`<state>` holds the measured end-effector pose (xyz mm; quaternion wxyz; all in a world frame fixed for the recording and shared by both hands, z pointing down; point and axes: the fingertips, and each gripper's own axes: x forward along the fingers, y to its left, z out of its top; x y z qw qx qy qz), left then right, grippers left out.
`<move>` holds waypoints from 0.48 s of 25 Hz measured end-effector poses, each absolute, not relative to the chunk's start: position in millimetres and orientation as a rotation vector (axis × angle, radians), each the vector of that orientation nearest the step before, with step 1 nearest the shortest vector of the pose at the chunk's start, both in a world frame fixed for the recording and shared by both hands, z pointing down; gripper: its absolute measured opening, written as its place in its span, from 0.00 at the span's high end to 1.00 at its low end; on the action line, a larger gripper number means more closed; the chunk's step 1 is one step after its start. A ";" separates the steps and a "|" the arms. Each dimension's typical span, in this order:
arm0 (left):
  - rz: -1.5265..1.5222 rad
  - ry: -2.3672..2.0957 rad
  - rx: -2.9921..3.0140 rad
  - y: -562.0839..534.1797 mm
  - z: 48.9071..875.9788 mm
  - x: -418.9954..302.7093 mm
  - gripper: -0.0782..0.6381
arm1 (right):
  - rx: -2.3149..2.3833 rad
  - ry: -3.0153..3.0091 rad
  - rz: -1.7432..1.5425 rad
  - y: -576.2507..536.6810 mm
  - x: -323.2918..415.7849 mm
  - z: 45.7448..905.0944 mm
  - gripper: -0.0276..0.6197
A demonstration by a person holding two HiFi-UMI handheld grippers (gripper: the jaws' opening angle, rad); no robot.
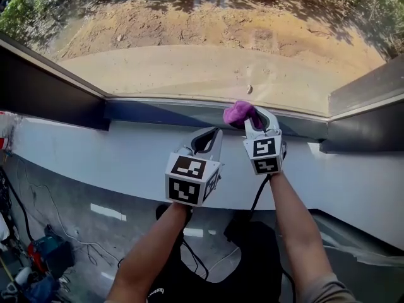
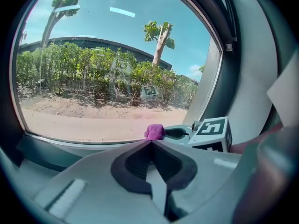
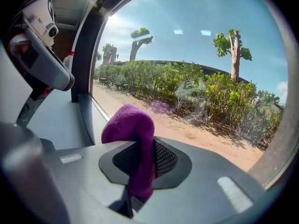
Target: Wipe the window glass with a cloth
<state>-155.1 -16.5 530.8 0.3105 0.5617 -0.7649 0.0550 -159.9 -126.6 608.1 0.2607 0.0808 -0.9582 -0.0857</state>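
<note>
Head view catches both grippers low before the window glass (image 1: 189,62), with the purple cloth (image 1: 240,113) bunched at the tip of the right gripper (image 1: 254,120), close by the lower frame (image 1: 158,109). Only the right gripper view shows the jaws clamped on the cloth, its bulk poking out ahead of them. The left gripper (image 1: 212,136) sits just beside, jaws pressed together on nothing, as its own view shows.
</note>
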 end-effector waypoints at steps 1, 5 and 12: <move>0.147 -2.020 1.482 -16.1 527.1 -154.4 0.89 | 0.216 -2.604 -0.232 -125.9 -159.5 600.3 0.83; 0.148 -2.022 1.489 -17.6 502.9 -149.3 0.89 | 0.211 -2.677 -0.241 -120.8 -157.6 547.0 0.83; 0.122 -2.058 1.532 -29.9 428.6 -140.7 0.89 | 0.236 -2.849 -0.358 -117.9 -142.6 402.4 0.83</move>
